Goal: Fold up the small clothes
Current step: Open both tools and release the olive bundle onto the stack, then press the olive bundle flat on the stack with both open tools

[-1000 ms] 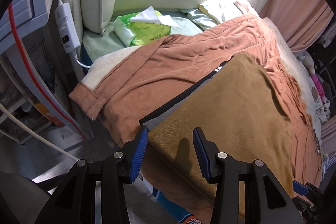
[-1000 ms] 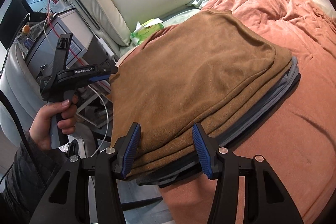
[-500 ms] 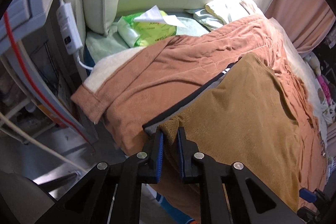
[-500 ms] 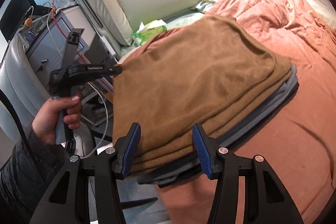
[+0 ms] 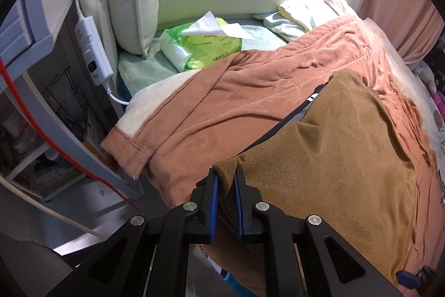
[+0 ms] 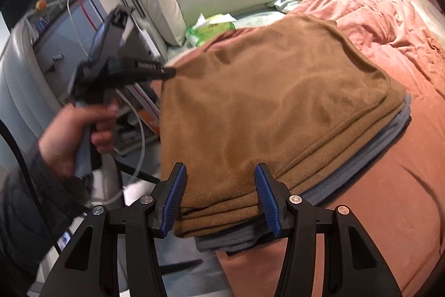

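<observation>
Left wrist view first: the left gripper has its jaws pinched nearly closed on the near-left corner of the brown garment, which bunches up between the blue pads. That garment sits on top of a stack, with a dark and a grey piece underneath, all lying on the pink blanket over the bed, near the bed's left edge. A pack of tissues sits further back by the cushion.

Over in the right wrist view, the right gripper hovers wide open, jaws either side of the near edge of the stack, holding nothing.

My two cents on doing this well: make sure the right side grabs only the top brown layer, not the grey stuff below, then lift both corners together at even height so the fold lands square.
</observation>
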{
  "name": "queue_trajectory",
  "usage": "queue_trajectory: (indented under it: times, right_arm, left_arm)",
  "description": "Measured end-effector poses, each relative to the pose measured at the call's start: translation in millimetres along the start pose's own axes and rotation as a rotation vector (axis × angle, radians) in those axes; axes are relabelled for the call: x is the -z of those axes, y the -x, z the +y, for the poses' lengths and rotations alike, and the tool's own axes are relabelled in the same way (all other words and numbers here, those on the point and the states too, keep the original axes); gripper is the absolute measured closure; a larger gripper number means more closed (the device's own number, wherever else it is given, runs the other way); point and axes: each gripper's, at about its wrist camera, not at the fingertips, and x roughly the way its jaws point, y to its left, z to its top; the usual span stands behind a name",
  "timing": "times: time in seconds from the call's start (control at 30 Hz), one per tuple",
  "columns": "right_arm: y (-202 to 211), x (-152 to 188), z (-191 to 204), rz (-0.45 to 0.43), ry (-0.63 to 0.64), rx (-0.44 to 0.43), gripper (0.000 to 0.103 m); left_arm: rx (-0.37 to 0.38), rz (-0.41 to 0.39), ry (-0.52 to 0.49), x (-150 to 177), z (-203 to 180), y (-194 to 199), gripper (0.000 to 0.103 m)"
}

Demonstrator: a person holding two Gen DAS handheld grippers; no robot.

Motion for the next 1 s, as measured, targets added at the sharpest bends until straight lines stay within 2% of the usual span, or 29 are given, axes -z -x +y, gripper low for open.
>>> queue_trajectory:
  times: [0.17,0.23,0.37,0.6,0.73,0.87,1.0]
  right_arm:
    - [-5.7,12.0,2.2,0.020,-0.016,0.035,0.054]
    - [-6.7,15.7,2.3,0.025,-0.029,0.042,0.054]
    - [-11.0,21.2,-1.9,0.044,-0.074,0.041,0.056]
    - [-19.5,24.5,-11.2,0.060,-0.152,0.017,0.057]
    - [-4.1,25.5,-13.5,0.038,-0.181,-0.017,0.057]
    - [19.0,26.2,-21.5,-0.018,-0.171,-0.008,0.058]
    - [33.7,23.0,-37.0,-0.046,-0.194,0.012,0.069]
  left_arm:
    - [-0.006,0.029,0.009,3.9,-2.9,0.2,0.089]
    - [-0.008,0.022,0.017,5.8,-3.8,7.3,0.085]
    - [0.008,0.004,0.005,13.7,-10.8,23.5,0.085]
    - [0.100,-0.020,-0.002,43.3,-23.9,53.8,0.084]
    - [0.140,-0.030,-0.008,61.8,-31.3,68.1,0.084]
    - [0.185,-0.042,-0.025,78.8,-43.8,80.4,0.084]
    - [0.231,-0.045,-0.022,96.3,-58.3,87.6,0.084]
